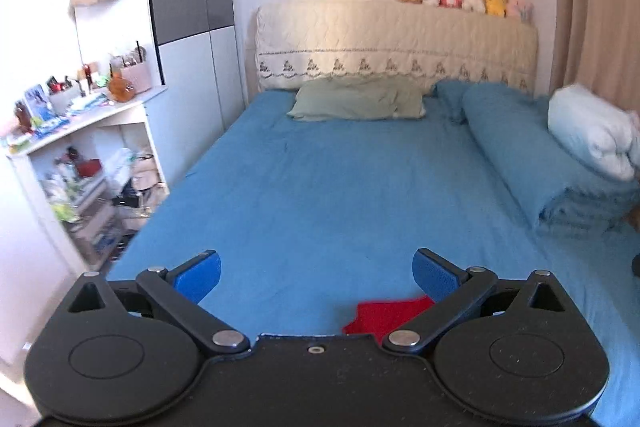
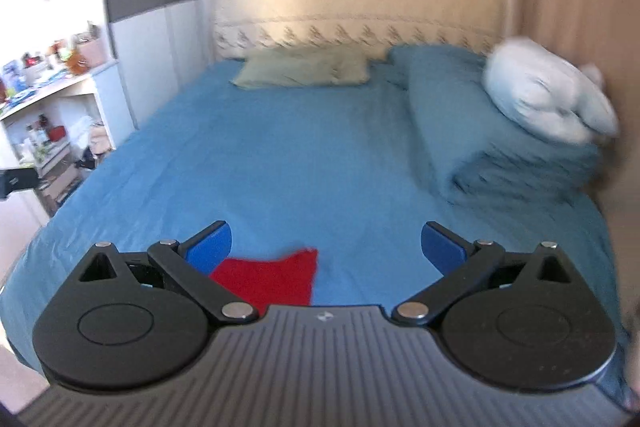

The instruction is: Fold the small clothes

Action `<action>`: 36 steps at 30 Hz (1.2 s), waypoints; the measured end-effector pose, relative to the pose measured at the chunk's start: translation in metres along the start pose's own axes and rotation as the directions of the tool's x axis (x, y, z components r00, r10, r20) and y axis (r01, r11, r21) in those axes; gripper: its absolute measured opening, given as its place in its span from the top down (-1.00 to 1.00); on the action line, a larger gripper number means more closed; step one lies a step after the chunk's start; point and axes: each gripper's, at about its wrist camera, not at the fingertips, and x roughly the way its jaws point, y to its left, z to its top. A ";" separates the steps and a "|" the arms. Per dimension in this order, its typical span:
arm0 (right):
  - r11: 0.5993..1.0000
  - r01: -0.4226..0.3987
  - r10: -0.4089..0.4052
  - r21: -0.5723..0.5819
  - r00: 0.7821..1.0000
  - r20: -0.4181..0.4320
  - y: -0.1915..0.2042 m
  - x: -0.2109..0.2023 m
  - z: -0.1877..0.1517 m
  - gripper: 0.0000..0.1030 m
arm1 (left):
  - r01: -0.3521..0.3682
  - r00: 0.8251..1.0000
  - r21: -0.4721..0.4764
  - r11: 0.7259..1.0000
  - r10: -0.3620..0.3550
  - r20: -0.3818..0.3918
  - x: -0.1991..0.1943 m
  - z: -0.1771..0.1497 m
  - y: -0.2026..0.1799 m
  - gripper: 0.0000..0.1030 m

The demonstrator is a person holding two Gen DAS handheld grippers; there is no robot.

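Small red knitted garment [image 2: 268, 281] lying flat on blue bedsheet [image 1: 320, 187], left gripper [image 1: 316, 273] and right gripper [image 2: 326, 249] above it, fingers spread wide, grasping nothing

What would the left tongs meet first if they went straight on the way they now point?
Probably the bare blue bedsheet. The left tongs stand open and empty, tilted down toward mid-bed; the red garment lies nearer, below that line. Depth is uncertain.
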 end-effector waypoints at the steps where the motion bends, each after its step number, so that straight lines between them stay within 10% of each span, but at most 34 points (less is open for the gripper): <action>1: 1.000 0.020 -0.020 -0.009 1.000 -0.018 0.003 -0.010 0.002 -1.00 | -0.019 1.000 0.009 1.000 0.019 -0.023 -0.013 0.000 0.000 -1.00; 13: 0.996 0.085 -0.081 0.003 0.956 -0.282 0.037 -0.087 -0.008 -1.00 | 0.032 0.959 -0.015 0.999 -0.035 -0.283 -0.069 -0.027 0.010 -1.00; 36: 0.987 0.156 -0.131 0.041 0.926 -0.355 0.056 -0.117 -0.023 -1.00 | 0.062 0.957 0.036 0.997 -0.049 -0.284 -0.088 -0.030 0.005 -1.00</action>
